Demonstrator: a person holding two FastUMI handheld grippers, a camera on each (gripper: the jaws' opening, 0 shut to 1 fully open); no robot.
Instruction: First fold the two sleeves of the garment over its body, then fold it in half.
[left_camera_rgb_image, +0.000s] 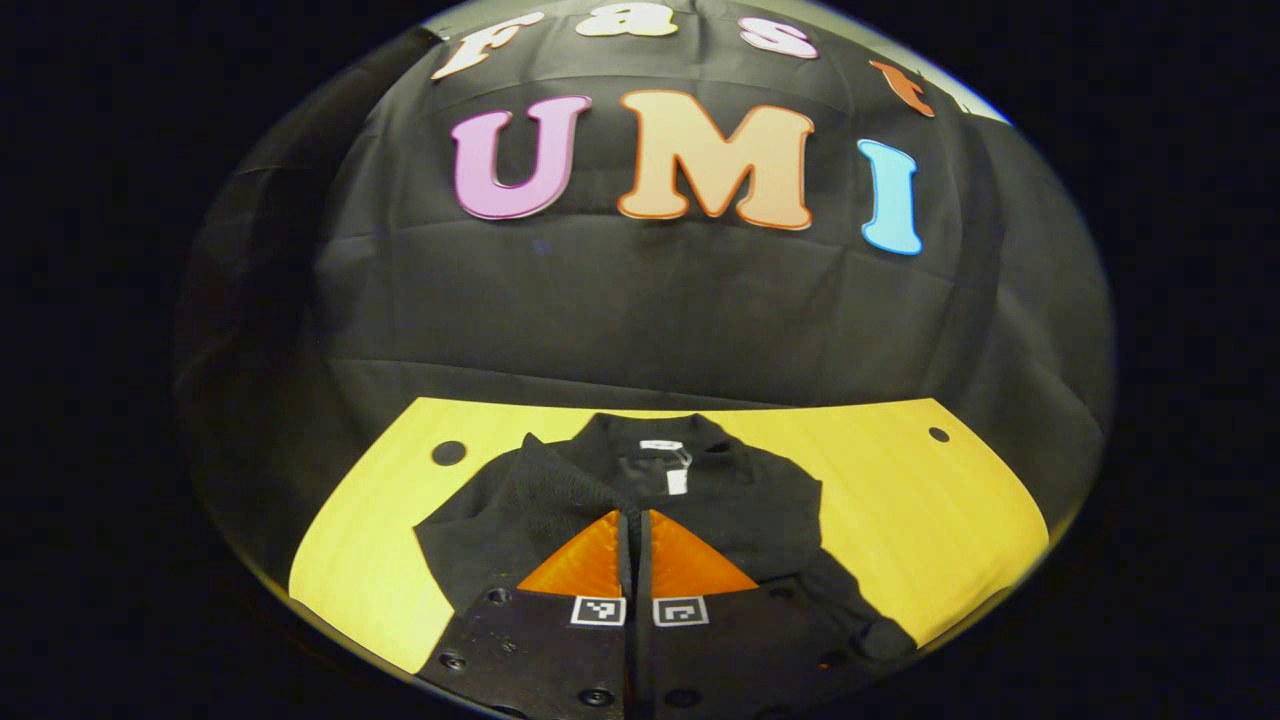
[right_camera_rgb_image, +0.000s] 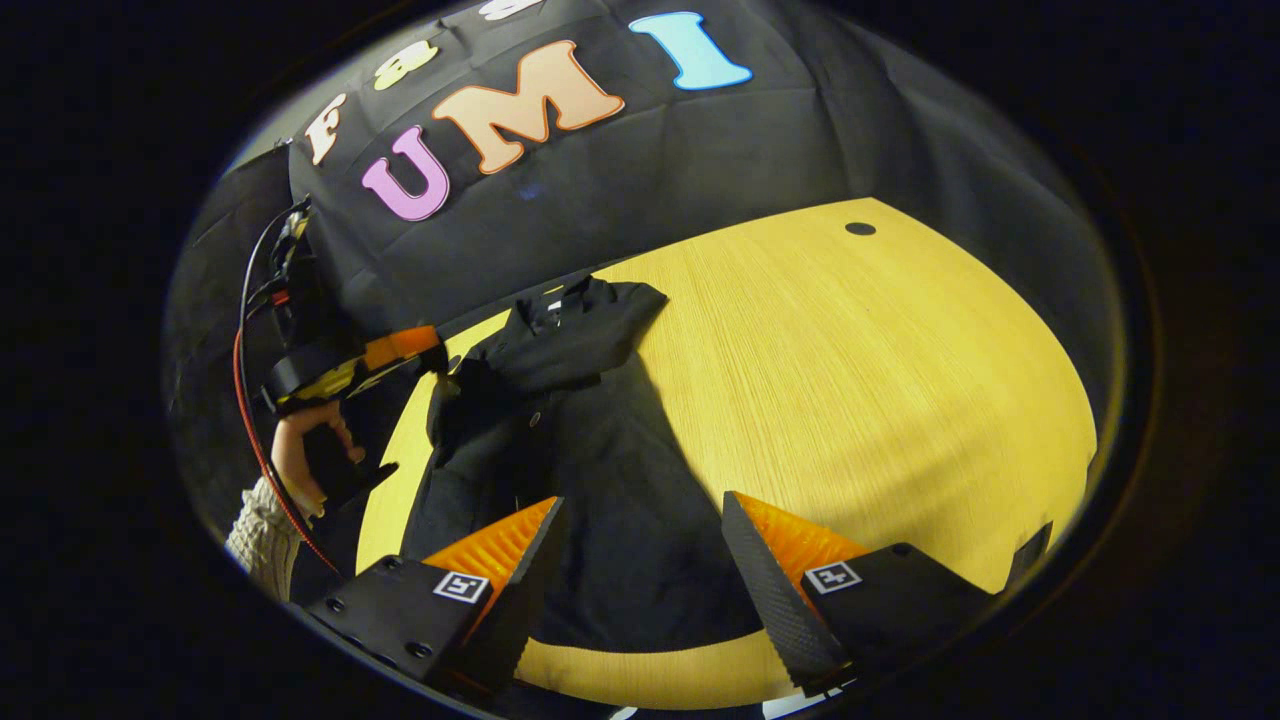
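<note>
The black jacket (left_camera_rgb_image: 640, 500) lies flat on the yellow table (left_camera_rgb_image: 900, 500), collar (left_camera_rgb_image: 650, 432) toward the booth wall, directly ahead of both grippers.

Left gripper (left_camera_rgb_image: 635, 530): fingers closed together with no visible gap. Fabric lies beneath the tips, but whether any is pinched between them cannot be told. In the right gripper view this same tool (right_camera_rgb_image: 350, 370) sits at the far left, held by a hand (right_camera_rgb_image: 300, 450) in a knit sleeve (right_camera_rgb_image: 255, 535), just beside the jacket's shoulder.

Right gripper (right_camera_rgb_image: 640, 560): fingers spread wide, holding nothing, hovering over the lower body of the jacket (right_camera_rgb_image: 600, 480) near the hem.

Handling assessment: the garment appears soft, limp and light, with some thickness at the collar and front. It will likely drape and drag rather than hold shape, and single layers may slip from a shallow pinch.

Recommended hold: take each sleeve near its cuff or outer edge, gathering the full fabric thickness. For the half fold, grip the hem at both corners.
</note>
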